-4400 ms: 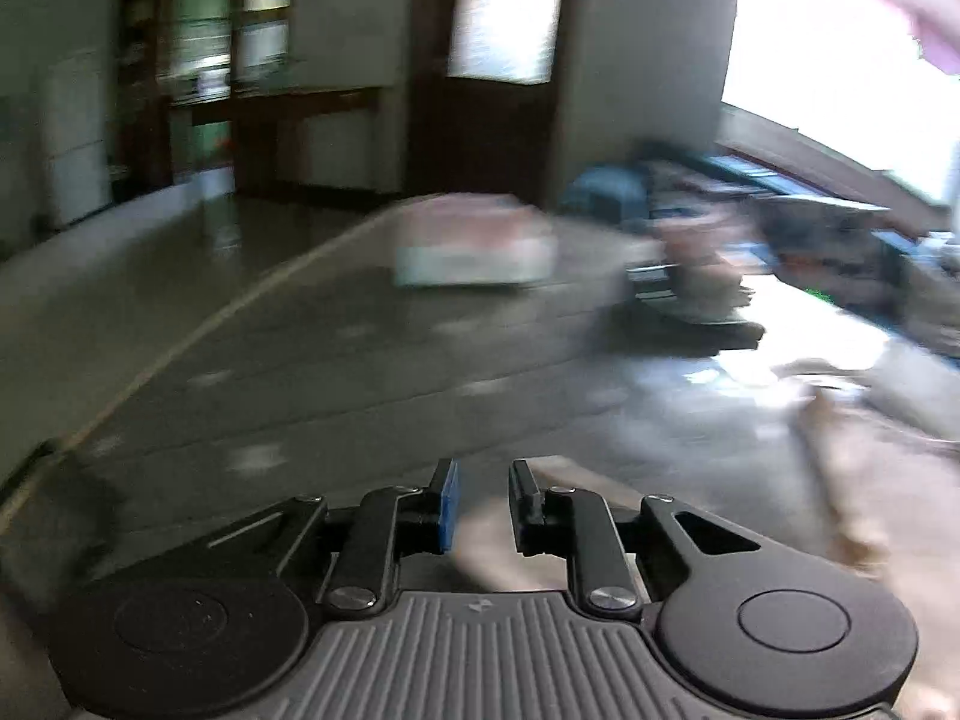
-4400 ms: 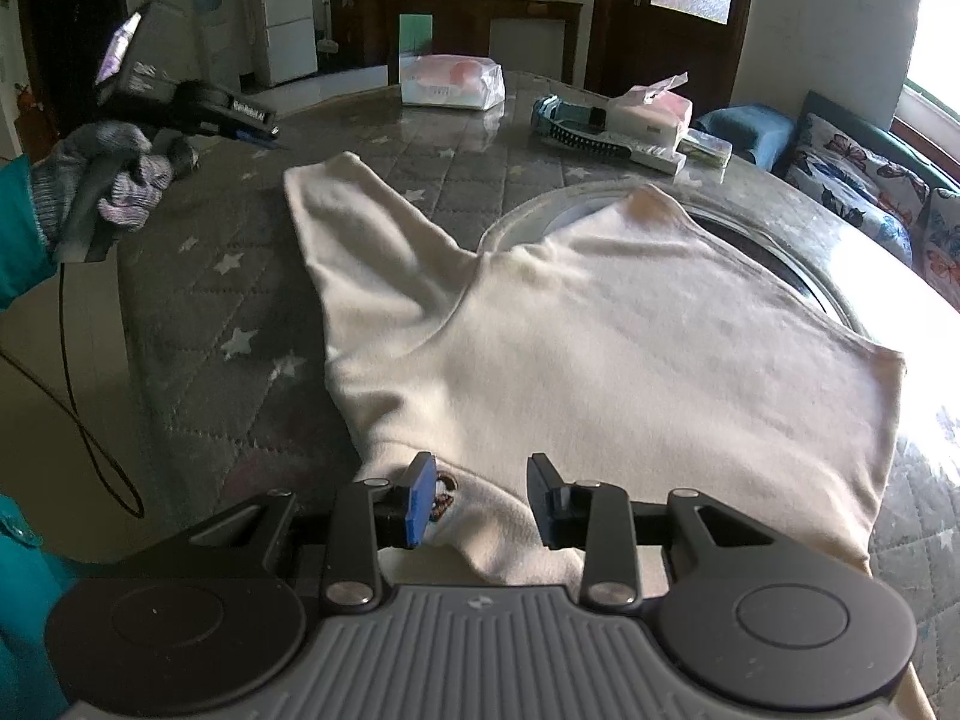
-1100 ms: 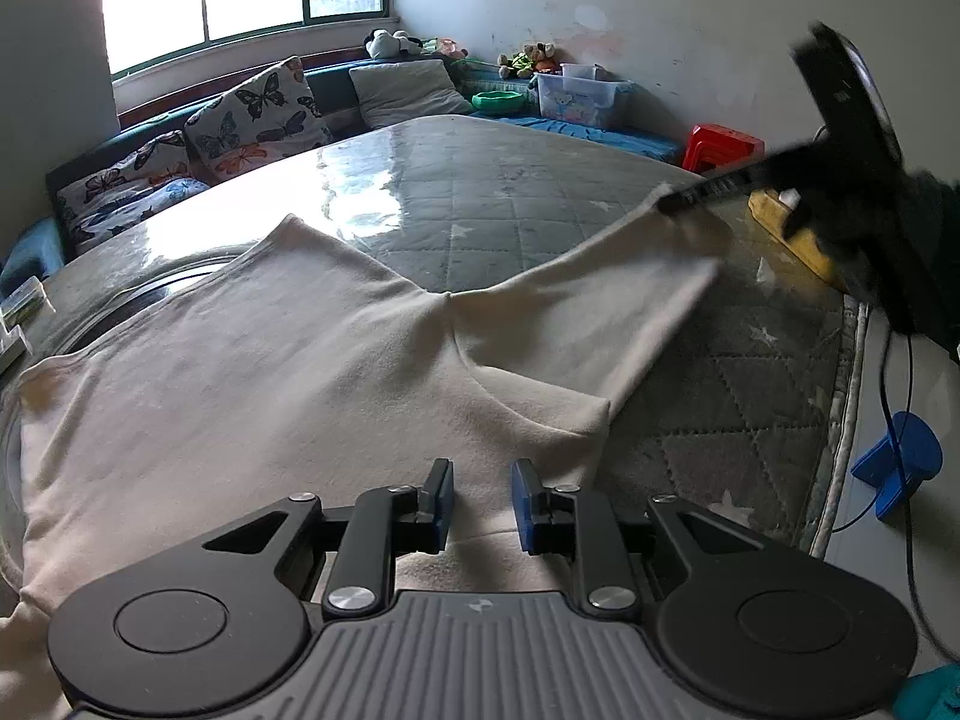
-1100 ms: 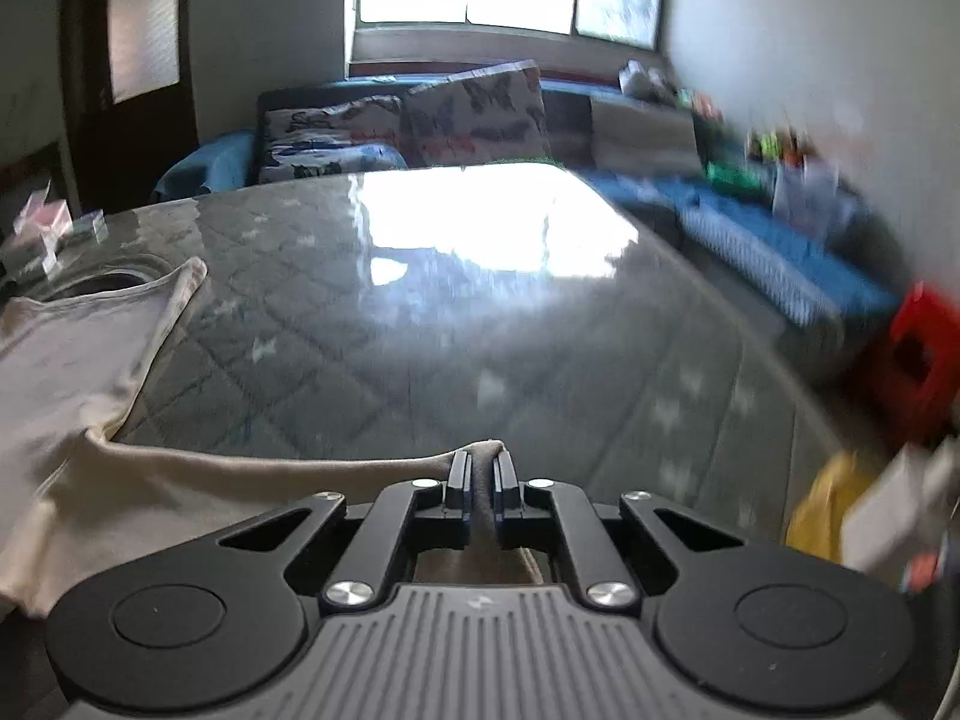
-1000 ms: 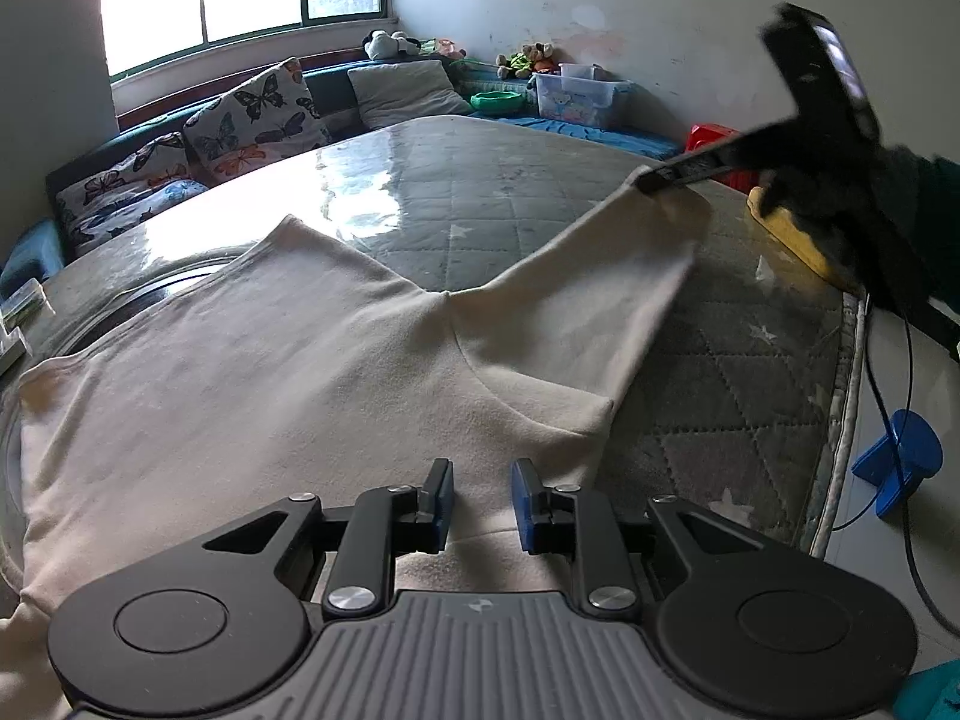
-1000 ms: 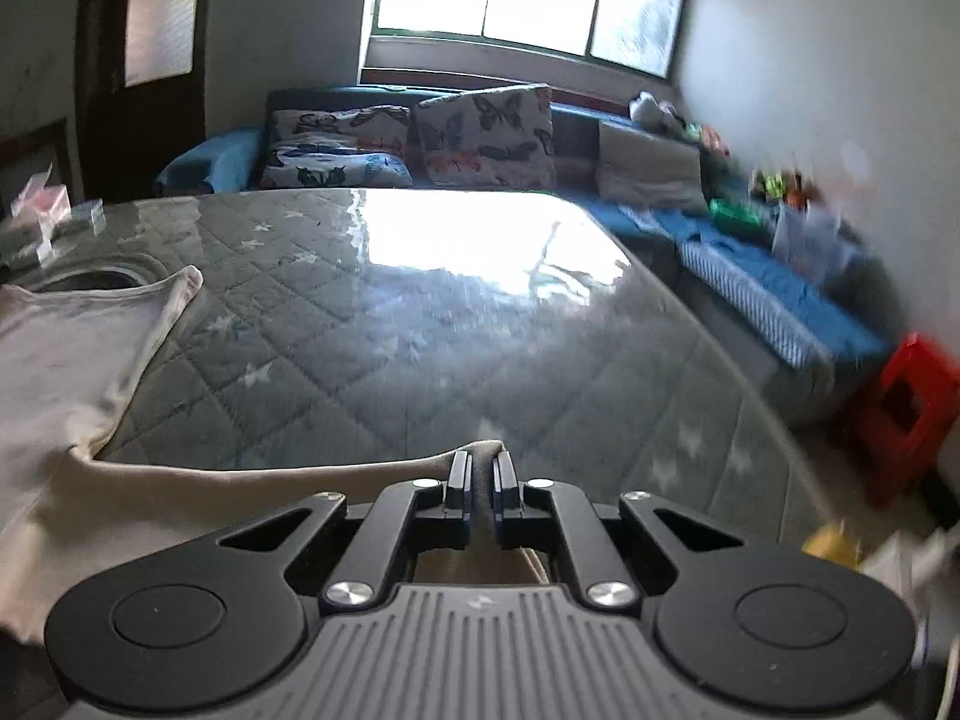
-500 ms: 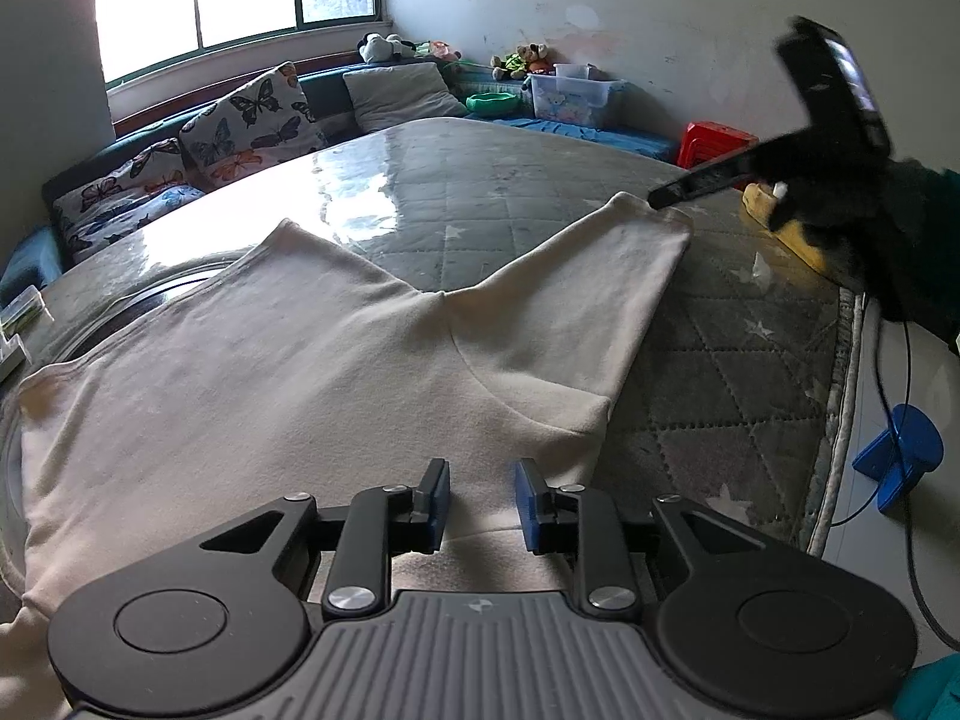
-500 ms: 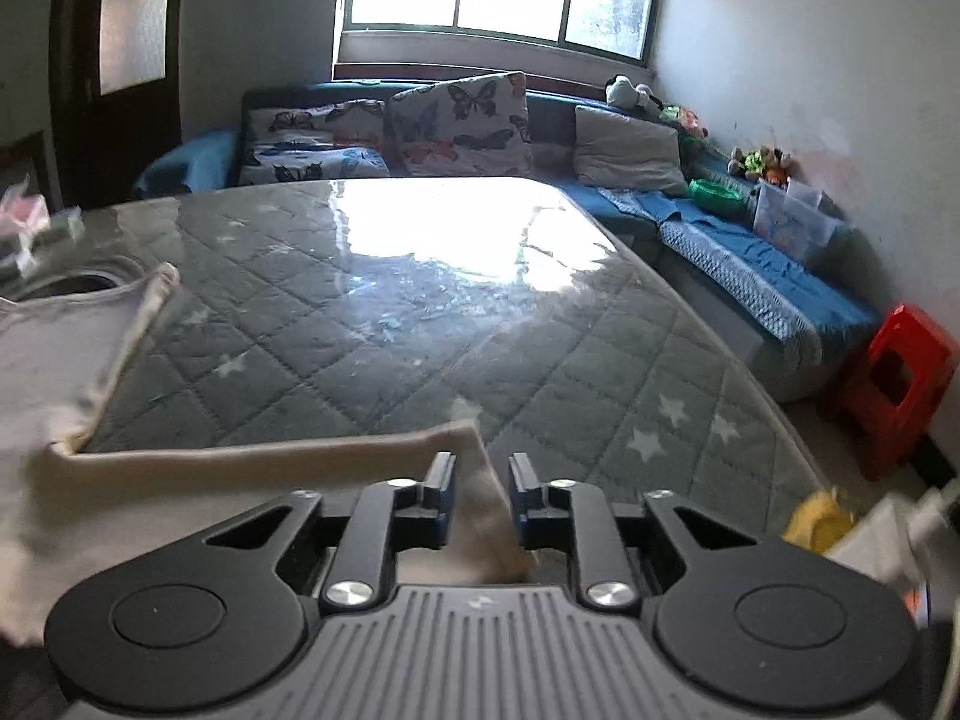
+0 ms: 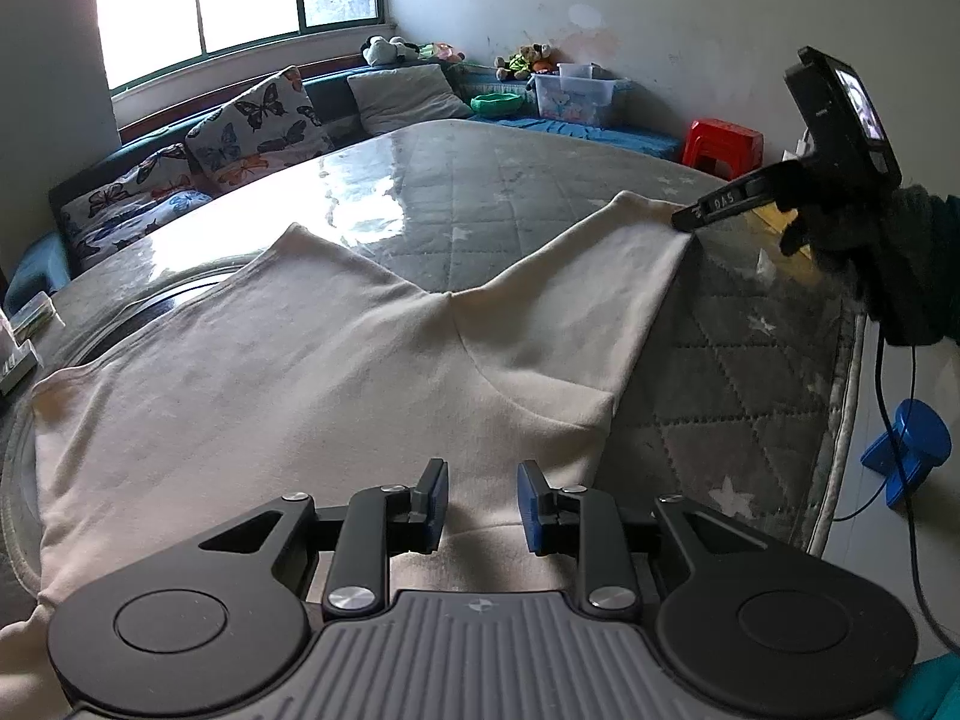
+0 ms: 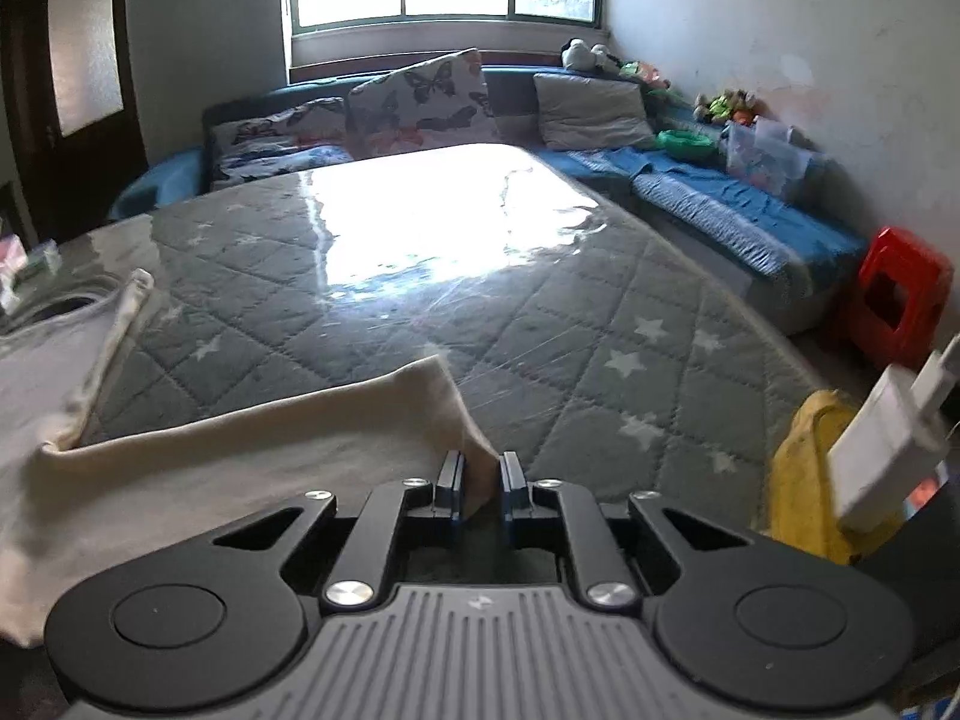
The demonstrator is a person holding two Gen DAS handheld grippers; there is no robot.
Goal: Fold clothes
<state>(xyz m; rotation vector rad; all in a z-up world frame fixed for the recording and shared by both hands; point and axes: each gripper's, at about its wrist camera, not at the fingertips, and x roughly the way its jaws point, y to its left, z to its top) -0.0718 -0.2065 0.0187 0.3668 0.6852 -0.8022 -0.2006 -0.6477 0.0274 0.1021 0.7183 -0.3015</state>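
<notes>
Table: a round, grey quilted top with white stars under a glossy clear cover.
Shirt: cream, spread flat across the near side, one sleeve reaching toward the edge.
Left gripper: fingers spread apart over the shirt's body.
Right gripper: at the sleeve's end, fingers slightly parted around the cuff corner, not pinching.
</notes>
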